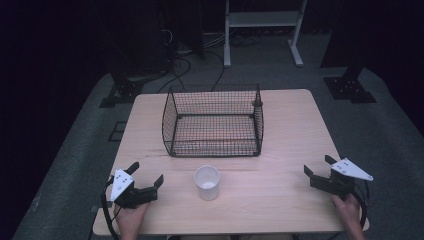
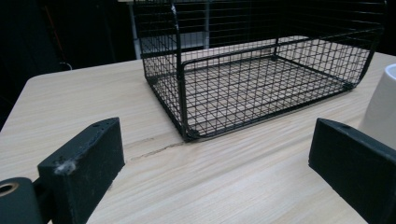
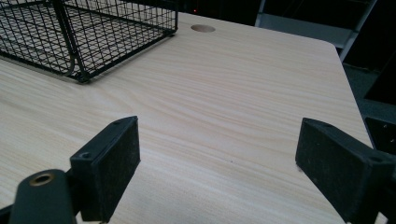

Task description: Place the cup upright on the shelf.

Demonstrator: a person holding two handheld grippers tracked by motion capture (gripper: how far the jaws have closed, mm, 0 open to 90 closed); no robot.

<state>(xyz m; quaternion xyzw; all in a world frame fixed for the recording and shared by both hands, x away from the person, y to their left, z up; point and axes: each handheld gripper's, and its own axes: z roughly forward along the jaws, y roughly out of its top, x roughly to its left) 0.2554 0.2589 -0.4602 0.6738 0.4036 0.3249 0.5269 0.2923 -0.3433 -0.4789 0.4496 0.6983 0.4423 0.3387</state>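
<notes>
Just right of the wide-open, empty left gripper (image 1: 146, 173), the white cup (image 1: 207, 182).

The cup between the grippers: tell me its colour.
White; the cup shows best in the high view, standing on the table.

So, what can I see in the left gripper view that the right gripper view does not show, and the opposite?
The left gripper view has the white cup at its right edge, beside the wire basket, and looks into the basket's whole floor. The right gripper view has a round hole in the tabletop and the table's far corner, with just one corner of the basket. Both share the wooden table, the basket, and a pair of black jaws standing wide open with nothing between them.
</notes>
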